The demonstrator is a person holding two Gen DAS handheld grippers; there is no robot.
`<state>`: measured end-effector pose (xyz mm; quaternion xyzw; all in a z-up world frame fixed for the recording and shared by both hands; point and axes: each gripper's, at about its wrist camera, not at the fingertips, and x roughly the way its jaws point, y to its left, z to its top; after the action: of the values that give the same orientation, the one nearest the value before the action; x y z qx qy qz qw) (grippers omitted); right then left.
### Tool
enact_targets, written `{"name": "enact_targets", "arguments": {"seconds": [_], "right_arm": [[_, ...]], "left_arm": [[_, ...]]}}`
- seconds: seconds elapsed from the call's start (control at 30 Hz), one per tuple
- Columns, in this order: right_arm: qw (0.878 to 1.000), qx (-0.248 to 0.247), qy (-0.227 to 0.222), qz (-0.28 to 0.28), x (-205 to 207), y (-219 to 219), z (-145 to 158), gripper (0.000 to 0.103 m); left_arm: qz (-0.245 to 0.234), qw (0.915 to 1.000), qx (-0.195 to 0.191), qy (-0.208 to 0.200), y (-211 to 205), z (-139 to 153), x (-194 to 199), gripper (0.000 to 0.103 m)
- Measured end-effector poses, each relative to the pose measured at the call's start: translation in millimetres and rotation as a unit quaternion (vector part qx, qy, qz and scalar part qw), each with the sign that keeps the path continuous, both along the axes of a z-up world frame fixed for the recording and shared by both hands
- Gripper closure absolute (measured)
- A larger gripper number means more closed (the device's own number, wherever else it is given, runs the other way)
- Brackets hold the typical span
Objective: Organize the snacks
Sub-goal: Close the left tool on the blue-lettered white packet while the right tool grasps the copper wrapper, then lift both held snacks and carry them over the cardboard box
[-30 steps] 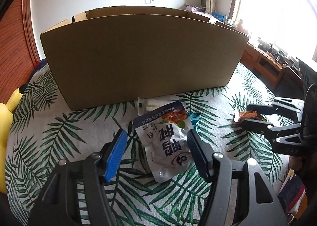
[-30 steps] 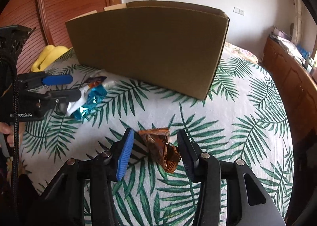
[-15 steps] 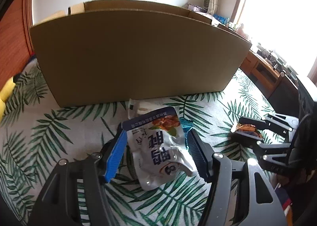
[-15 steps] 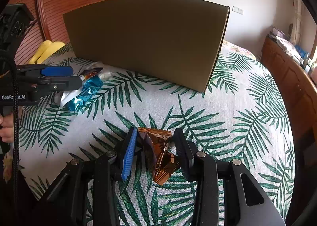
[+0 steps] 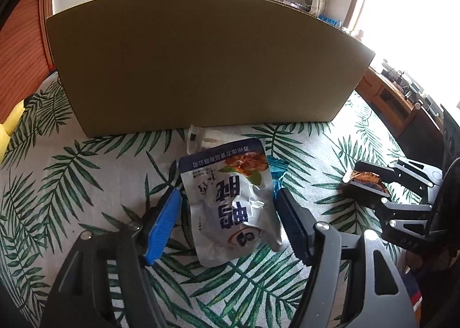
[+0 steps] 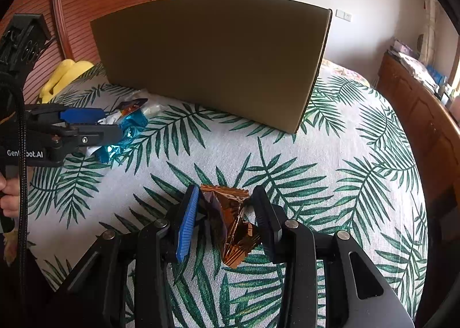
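Observation:
A white and blue snack pouch (image 5: 233, 201) lies on the leaf-print cloth between the fingers of my left gripper (image 5: 228, 207), which is open around it. A teal foil snack (image 5: 278, 170) and a white packet (image 5: 212, 137) lie under and behind the pouch. My right gripper (image 6: 224, 216) has closed in on a crinkled copper foil snack (image 6: 230, 221), and both pads touch it. The same grip shows in the left wrist view (image 5: 365, 181). A large cardboard box (image 5: 201, 63) stands behind the snacks.
The leaf-print cloth (image 6: 345, 170) covers a bed. A yellow plush object (image 6: 64, 73) lies at the far left. Wooden furniture (image 6: 417, 104) runs along the right side. The left gripper (image 6: 86, 124) shows in the right wrist view over the teal snack (image 6: 126, 135).
My right gripper closed from open onto the copper foil snack. My left gripper moved forward and down, so the pouch now sits between its open fingers.

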<state>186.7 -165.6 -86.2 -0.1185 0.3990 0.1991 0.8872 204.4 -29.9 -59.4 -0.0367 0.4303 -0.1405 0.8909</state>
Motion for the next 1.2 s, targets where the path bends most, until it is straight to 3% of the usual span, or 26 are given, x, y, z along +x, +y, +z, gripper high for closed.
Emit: {"name": "enact_targets", "arguments": {"seconds": [0.17,0.6,0.77,1.2], "right_arm": [[1.0,0.002,0.0,-0.003,0,-2,-1,0.065],[1.0,0.01,0.001,-0.003,2,-4,-1,0.065],[1.0,0.009,0.002,-0.003,2,-4,-1,0.065],[1.0,0.008,0.001,-0.002,1,-2,-1,0.069]], "left_arm": [[-0.003,1.0,-0.001,0.003,0,1,-4,0.045],[-0.015,0.9994,-0.026,0.015,12,3,-8,0.046],[-0.016,0.9999,-0.002,0.005,9,3,-11,0.046],[-0.012,0.9996,-0.013,-0.024,18,22,-21,0.046]]}}
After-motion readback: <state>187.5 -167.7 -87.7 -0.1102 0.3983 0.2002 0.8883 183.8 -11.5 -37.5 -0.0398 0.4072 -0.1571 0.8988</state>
